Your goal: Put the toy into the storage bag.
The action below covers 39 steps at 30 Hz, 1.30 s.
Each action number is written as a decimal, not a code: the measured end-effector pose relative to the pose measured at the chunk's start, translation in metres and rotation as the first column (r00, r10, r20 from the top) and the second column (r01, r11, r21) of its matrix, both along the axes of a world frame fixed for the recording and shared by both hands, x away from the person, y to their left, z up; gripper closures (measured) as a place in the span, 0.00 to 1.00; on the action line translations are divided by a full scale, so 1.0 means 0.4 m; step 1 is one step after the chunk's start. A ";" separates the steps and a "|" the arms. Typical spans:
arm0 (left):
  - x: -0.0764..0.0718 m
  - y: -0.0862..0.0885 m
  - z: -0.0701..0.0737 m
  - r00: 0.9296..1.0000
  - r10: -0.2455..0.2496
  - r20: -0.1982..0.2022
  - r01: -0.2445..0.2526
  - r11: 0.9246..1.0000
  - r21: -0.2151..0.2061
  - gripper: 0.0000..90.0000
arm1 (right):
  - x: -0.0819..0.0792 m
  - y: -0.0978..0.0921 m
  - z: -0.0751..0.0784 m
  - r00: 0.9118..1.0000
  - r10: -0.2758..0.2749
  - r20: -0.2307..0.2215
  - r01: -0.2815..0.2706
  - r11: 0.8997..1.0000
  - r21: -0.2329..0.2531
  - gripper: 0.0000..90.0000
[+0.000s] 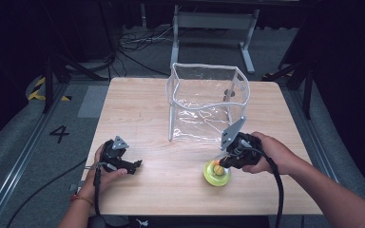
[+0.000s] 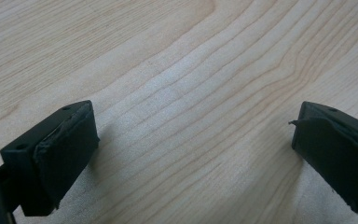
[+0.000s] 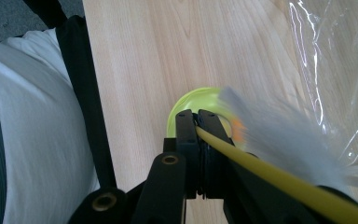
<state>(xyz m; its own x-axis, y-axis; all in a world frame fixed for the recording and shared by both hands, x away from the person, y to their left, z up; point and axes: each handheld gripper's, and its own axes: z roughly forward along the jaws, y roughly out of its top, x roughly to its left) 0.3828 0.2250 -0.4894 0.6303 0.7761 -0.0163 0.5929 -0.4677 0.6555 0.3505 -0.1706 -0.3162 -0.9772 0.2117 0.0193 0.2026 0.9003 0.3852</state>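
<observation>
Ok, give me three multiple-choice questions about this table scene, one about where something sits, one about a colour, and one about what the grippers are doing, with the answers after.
1. Where does the clear plastic bag stand on the table?
A. at the near edge, by the left hand
B. on the far half, beyond the right gripper
C. on the floor beside the table

2. What colour is the round dish under the right gripper?
A. yellow-green
B. dark blue
C. red

3. How is the left gripper?
A. shut on a stick
B. shut on the bag
C. open, with nothing between its fingers

Answers:
1. B, the high view shows the bag upright beyond the right gripper, toward the far edge.
2. A, the dish reads yellow-green in the high view and the right gripper view.
3. C, the left gripper view shows its fingers wide apart over bare wood.
</observation>
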 end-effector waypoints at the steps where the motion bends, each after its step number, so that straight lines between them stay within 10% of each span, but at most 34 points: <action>1: 0.000 0.000 0.000 1.000 -0.001 0.001 0.001 1.000 0.001 0.01 | 0.000 -0.006 0.003 1.000 -0.006 0.002 0.006 1.000 -0.006 0.98; 14: 0.000 0.000 0.000 1.000 0.000 0.000 0.000 1.000 0.000 0.01 | 0.026 -0.109 0.035 0.997 -0.071 0.019 0.072 0.997 -0.029 0.98; 39: 0.000 0.000 0.000 1.000 0.000 0.000 0.000 1.000 0.000 0.01 | 0.169 -0.345 0.096 0.957 -0.285 0.048 0.287 0.957 -0.039 0.98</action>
